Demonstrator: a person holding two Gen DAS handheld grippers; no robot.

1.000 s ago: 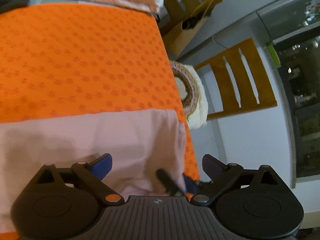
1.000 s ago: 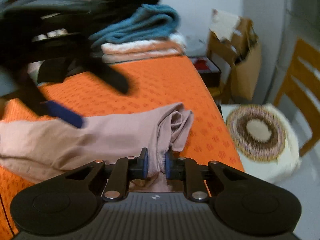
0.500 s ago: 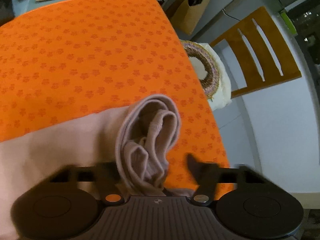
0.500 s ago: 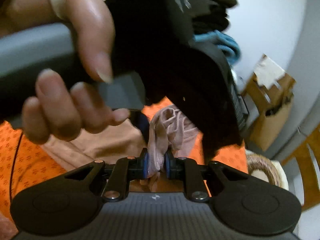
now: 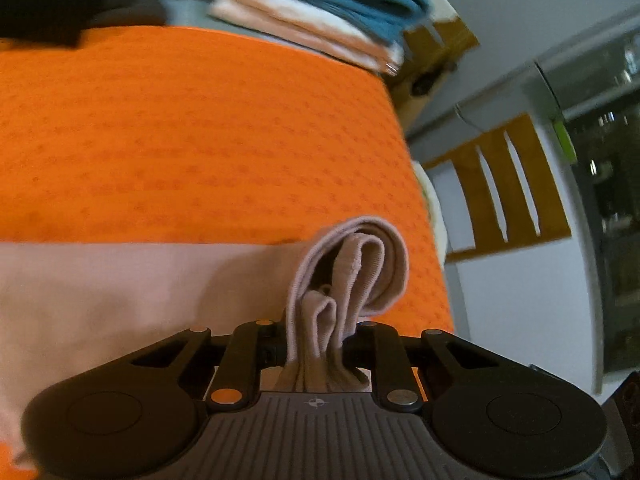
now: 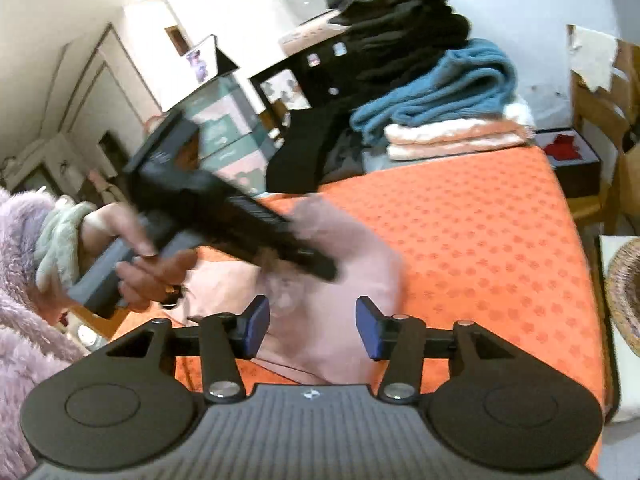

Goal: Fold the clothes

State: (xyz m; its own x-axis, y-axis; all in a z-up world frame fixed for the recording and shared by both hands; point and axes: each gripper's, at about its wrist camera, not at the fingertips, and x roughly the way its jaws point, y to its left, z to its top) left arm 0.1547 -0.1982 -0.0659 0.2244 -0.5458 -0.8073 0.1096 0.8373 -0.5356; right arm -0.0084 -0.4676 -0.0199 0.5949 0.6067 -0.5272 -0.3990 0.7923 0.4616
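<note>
A pale pink garment (image 5: 120, 292) lies on the orange patterned cloth (image 5: 200, 140) of the table. My left gripper (image 5: 316, 344) is shut on a bunched, folded end of the garment, which loops up between its jaws. In the right wrist view the garment (image 6: 360, 264) lies ahead, and the left gripper (image 6: 312, 264), held in a hand, is blurred over it. My right gripper (image 6: 312, 324) is open and empty just above the garment's near edge.
A stack of folded towels, teal on peach and white (image 6: 452, 120), sits at the table's far end beside dark folded clothes (image 6: 400, 12). A wooden chair (image 5: 504, 184) and a round woven cushion (image 6: 624, 292) stand past the right table edge. Boxes (image 6: 224, 136) stand at the far left.
My left gripper has closed on the garment's bunched end. My right gripper has let go of it, opened and drawn back. The left hand has swung left.
</note>
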